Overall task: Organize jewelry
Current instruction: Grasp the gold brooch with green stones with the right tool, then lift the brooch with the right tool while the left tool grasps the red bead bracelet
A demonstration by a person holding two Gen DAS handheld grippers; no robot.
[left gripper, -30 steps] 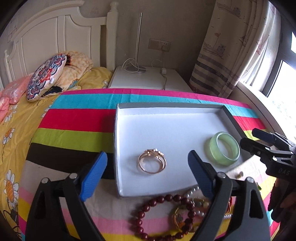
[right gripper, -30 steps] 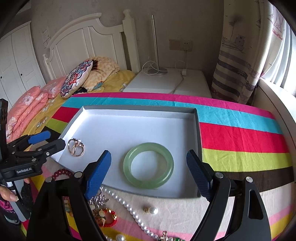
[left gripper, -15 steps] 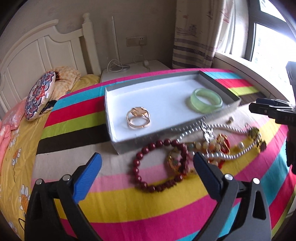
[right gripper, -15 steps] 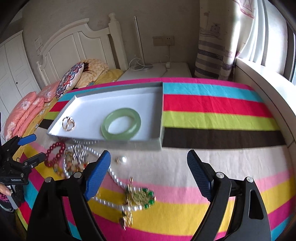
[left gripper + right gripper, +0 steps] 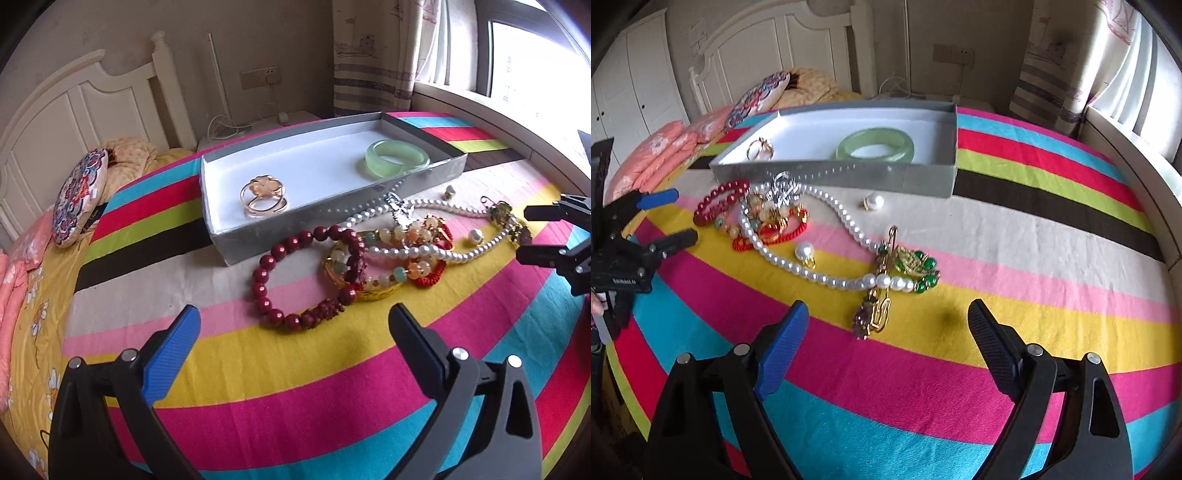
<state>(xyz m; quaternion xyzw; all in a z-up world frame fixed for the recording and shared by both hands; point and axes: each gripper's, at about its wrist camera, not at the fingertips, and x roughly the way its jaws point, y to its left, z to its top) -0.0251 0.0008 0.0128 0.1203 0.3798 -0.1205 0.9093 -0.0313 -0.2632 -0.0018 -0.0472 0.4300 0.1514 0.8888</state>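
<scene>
A grey tray (image 5: 221,236) on the striped bedspread holds a gold ring (image 5: 263,195) and a jade bangle (image 5: 397,157). In front of it lies a tangle: a red bead bracelet (image 5: 266,291), a pearl necklace (image 5: 424,253), a gold bangle (image 5: 369,291) and a green-gold brooch (image 5: 916,264). My left gripper (image 5: 292,312) hangs just short of the red bracelet, jaws opening, nothing between them. My right gripper (image 5: 887,307) hovers near a gold pin (image 5: 875,314), jaws closing slightly and empty.
Two loose pearl earrings (image 5: 804,251) (image 5: 875,202) lie on the cloth. A patterned cushion (image 5: 77,195) and a white headboard (image 5: 55,118) are at the far left. A white nightstand (image 5: 971,101) and a striped curtain (image 5: 373,74) stand behind the tray, with the window ledge (image 5: 1126,158) on the right.
Both grippers drew back from over the tray towards the near side and sank. The pile of loose jewelry now fills the middle of both views. The left jaws spread wider.
</scene>
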